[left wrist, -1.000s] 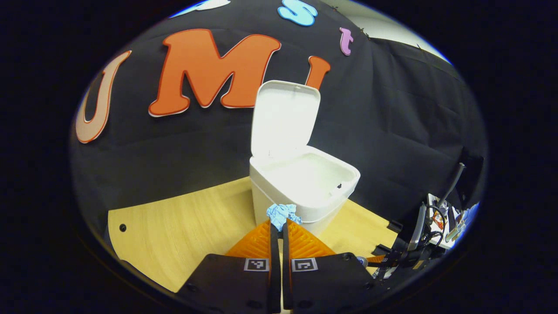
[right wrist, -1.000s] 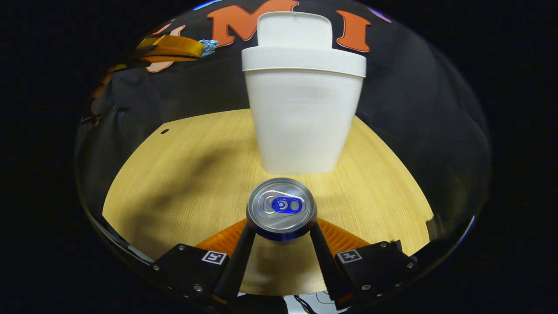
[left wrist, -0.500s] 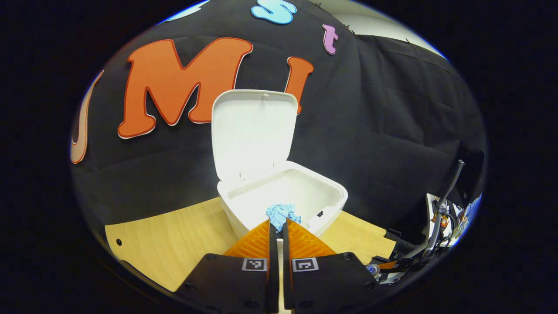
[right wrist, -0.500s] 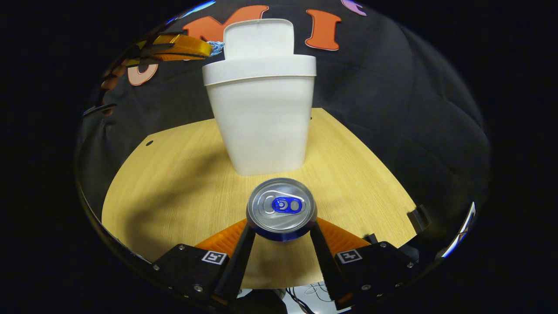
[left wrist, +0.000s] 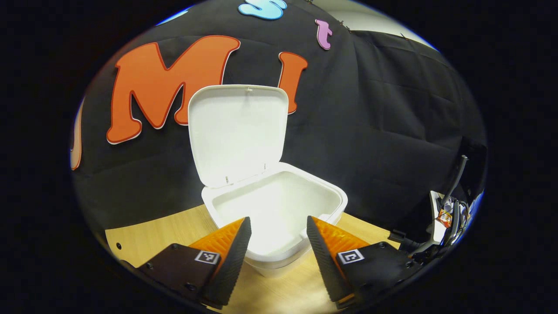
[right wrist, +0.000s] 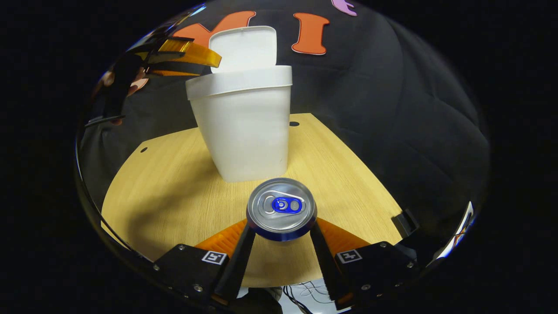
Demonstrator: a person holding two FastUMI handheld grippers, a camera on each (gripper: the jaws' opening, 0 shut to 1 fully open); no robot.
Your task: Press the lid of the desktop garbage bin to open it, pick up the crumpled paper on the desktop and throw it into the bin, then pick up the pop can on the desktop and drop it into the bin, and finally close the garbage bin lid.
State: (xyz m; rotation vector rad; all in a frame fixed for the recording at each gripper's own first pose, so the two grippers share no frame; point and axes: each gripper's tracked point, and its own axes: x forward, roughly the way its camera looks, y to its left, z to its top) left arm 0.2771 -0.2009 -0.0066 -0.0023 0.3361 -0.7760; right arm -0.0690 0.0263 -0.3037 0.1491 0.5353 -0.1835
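The white garbage bin stands on the wooden desktop with its lid tilted up and back. My left gripper hovers open just above the bin's front rim, nothing between its fingers. The bin's inside looks bright white; I cannot make out the paper in it. In the right gripper view, my right gripper is shut on the pop can, whose silver top with a blue tab faces the camera. The bin stands behind the can, and the left gripper hangs over its left rim.
The light wooden desktop spreads around the bin, with small holes near its far edges. Black cloth walls close the booth behind and to the right. Cables and gear sit at the right edge of the left gripper view.
My left gripper moved over the bin's opening and opened; the blue crumpled paper it held has left its fingers. The right gripper keeps the can and has drifted right relative to the bin.
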